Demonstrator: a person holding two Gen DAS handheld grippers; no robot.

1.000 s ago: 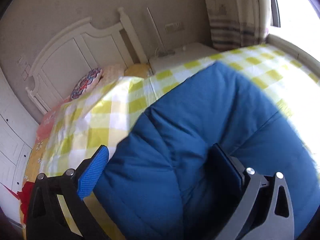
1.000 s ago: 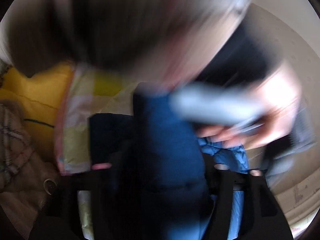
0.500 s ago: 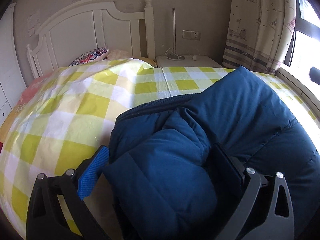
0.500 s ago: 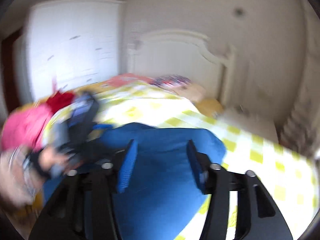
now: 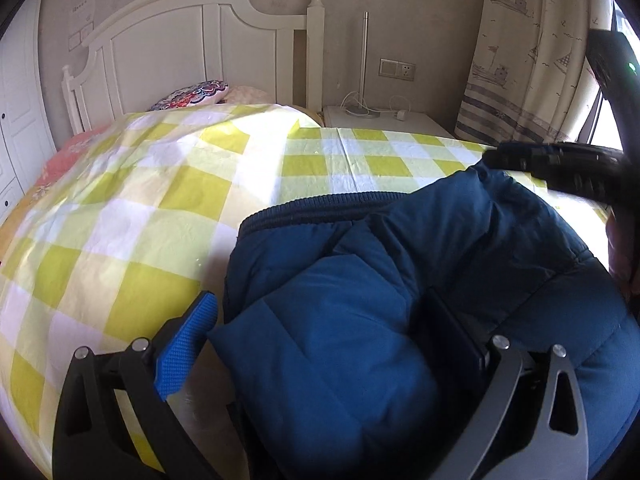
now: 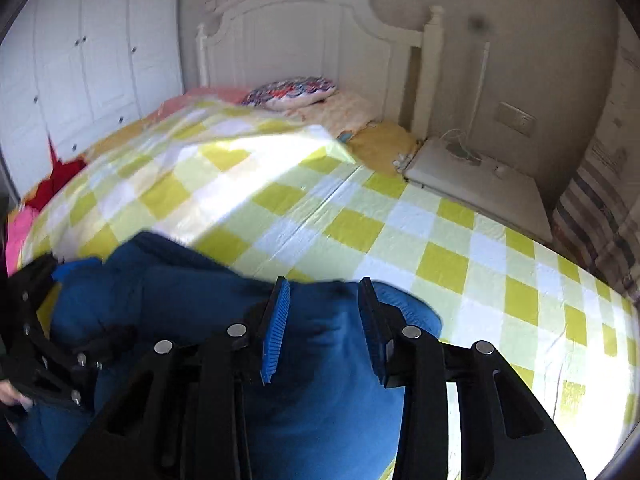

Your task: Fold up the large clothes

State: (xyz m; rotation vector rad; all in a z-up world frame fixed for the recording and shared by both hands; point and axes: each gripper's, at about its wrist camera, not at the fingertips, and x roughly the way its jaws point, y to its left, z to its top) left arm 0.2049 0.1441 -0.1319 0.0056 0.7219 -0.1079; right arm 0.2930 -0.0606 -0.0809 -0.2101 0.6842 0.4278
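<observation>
Right now the blue padded jacket (image 5: 400,300) lies bunched on the yellow-checked bedspread (image 5: 140,200), near the bed's foot end. L gripper (image 5: 320,336) stands spread wide w/ a thick fold of jacket betw its fingers; can't tell if the pads press it. R gripper (image 6: 324,328) has just been closing, jaws pinching a jacket fold. White headboard (image 6: 296,40) & nightstand (image 6: 480,184) sit behind.

No legible text, label, brand or number in either view; paper notices on the wall (image 5: 82,14) above the headboard (image 5: 168,52) too small to read.
</observation>
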